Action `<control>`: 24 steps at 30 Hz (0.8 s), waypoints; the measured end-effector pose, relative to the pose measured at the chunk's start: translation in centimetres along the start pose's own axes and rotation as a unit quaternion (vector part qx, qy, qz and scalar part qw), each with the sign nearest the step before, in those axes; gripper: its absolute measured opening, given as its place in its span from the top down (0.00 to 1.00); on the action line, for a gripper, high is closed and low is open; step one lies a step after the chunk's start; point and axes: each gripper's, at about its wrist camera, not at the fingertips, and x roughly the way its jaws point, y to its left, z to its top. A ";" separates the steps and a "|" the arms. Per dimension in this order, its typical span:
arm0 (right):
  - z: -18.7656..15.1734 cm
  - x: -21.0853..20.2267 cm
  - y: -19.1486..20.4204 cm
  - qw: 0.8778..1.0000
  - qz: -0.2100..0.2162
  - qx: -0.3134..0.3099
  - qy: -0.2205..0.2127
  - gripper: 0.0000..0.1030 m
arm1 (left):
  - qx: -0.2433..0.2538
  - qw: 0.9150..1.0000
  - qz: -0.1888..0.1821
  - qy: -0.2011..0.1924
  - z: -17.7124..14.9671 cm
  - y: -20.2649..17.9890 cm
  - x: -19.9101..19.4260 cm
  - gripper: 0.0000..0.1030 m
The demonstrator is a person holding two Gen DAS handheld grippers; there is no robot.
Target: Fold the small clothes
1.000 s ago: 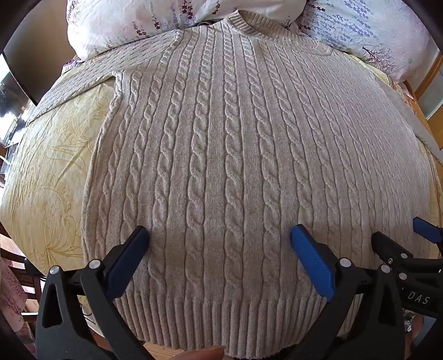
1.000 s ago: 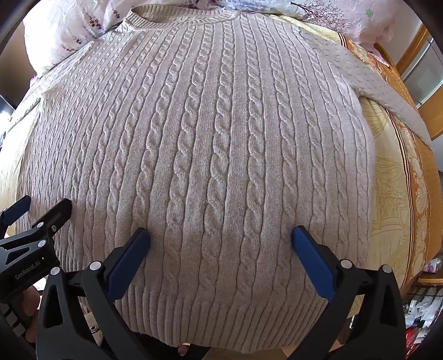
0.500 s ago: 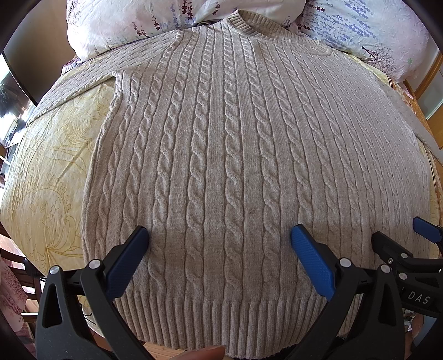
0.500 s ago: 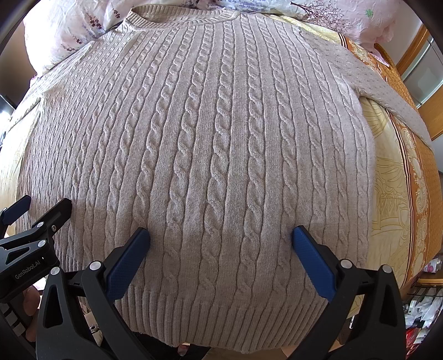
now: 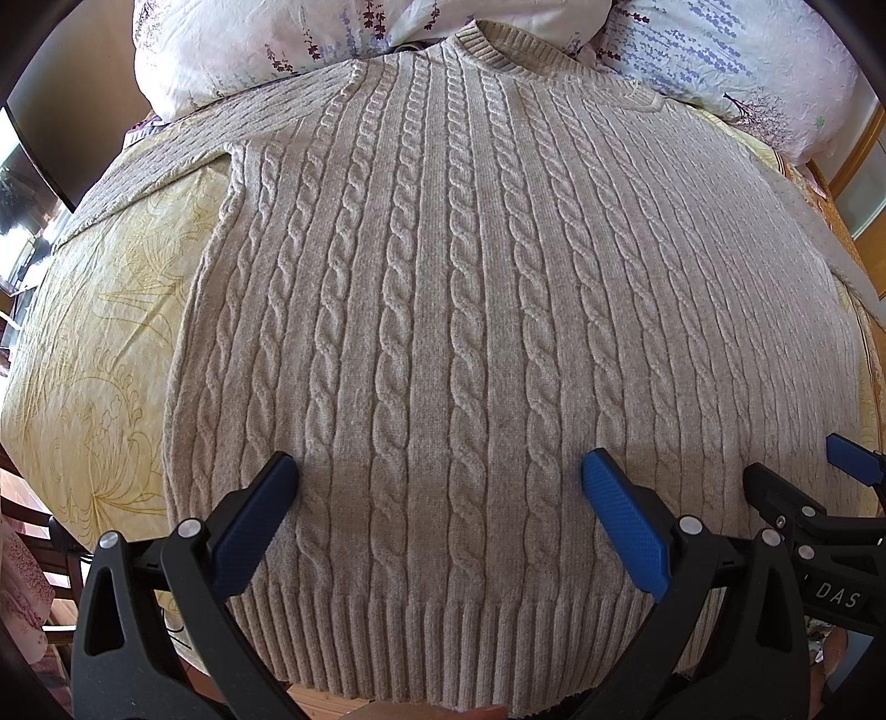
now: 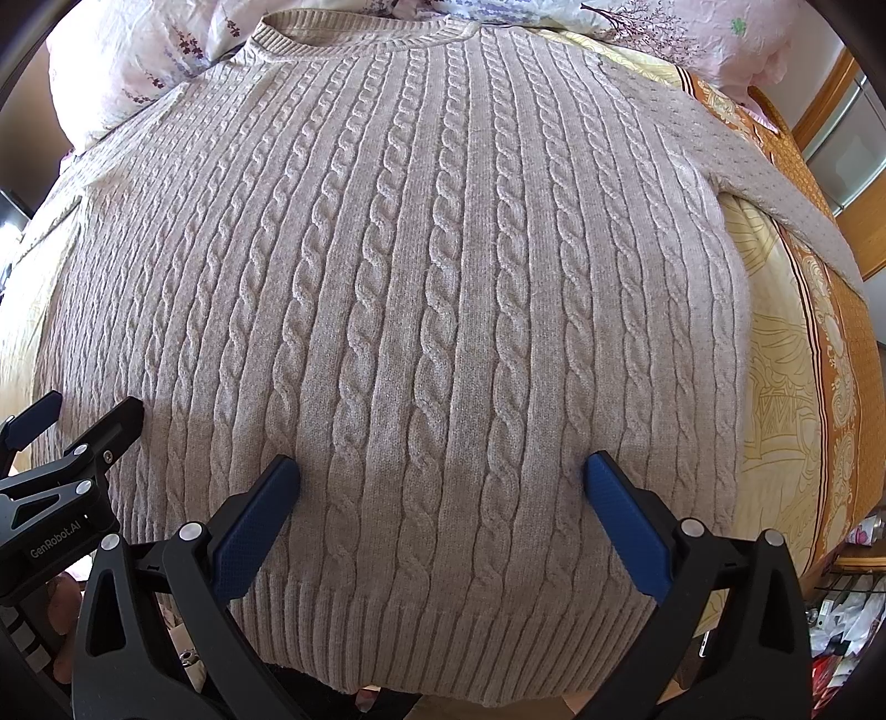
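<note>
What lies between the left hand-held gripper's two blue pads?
Only the sweater: bare cable knit above its ribbed hem, seen in the left wrist view.

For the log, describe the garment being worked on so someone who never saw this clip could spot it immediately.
Start from the bed with the pale yellow floral sheet and the flowered pillows at its head. Spread flat across it, collar toward the pillows and ribbed hem toward the two open grippers, lies the beige cable-knit sweater. Its vertical rope-like cables set it apart from the smooth printed bedding.

Nothing visibly changes — the sweater (image 5: 443, 332) lies flat as before, and both spread-jawed grippers — left gripper (image 5: 440, 476), right gripper (image 6: 443, 476) — hold position.
</note>
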 end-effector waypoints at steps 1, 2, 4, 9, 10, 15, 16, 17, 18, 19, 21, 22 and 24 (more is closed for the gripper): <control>0.0 0.0 0.0 1.000 0.000 0.000 0.000 0.01 | 0.000 1.000 0.000 0.000 0.0 0.0 0.0 0.02; 0.0 0.0 0.0 1.000 0.000 0.000 0.000 0.01 | 0.000 1.000 0.000 0.000 0.0 0.0 0.0 0.02; 0.0 0.0 0.0 1.000 0.000 0.000 0.000 0.01 | 0.000 1.000 0.000 0.000 0.0 0.0 0.0 0.02; 0.0 0.0 0.0 1.000 0.000 0.000 0.000 0.01 | 0.000 1.000 0.000 0.000 0.0 0.0 0.0 0.02; 0.0 0.0 0.0 1.000 0.000 0.000 0.000 0.01 | 0.000 1.000 0.000 0.000 0.0 0.0 0.0 0.02; 0.0 0.0 0.0 1.000 0.000 0.001 -0.001 0.01 | 0.000 1.000 0.000 -0.001 0.0 0.0 0.0 0.02; 0.0 0.0 0.0 1.000 0.000 0.001 -0.002 0.01 | 0.001 1.000 0.000 -0.001 0.0 0.0 0.0 0.02; -0.1 0.0 0.0 1.000 0.000 0.002 -0.002 0.01 | 0.001 1.000 0.000 -0.001 0.0 0.0 0.0 0.02; -0.1 0.0 0.0 1.000 0.000 0.002 -0.003 0.01 | 0.002 1.000 0.000 -0.001 0.0 0.0 0.0 0.02; -0.1 0.0 0.0 1.000 0.000 0.002 -0.003 0.01 | 0.002 1.000 0.000 -0.001 0.0 0.0 0.0 0.02; -0.1 0.0 0.0 1.000 0.000 0.001 -0.002 0.01 | 0.002 1.000 0.000 -0.001 0.0 0.0 0.0 0.02; -0.1 0.0 0.0 1.000 0.000 0.001 -0.002 0.01 | 0.002 1.000 0.000 -0.001 0.0 0.0 0.0 0.02; -0.1 0.0 0.0 1.000 0.000 0.002 -0.002 0.01 | 0.002 1.000 0.000 -0.001 0.0 0.0 0.0 0.02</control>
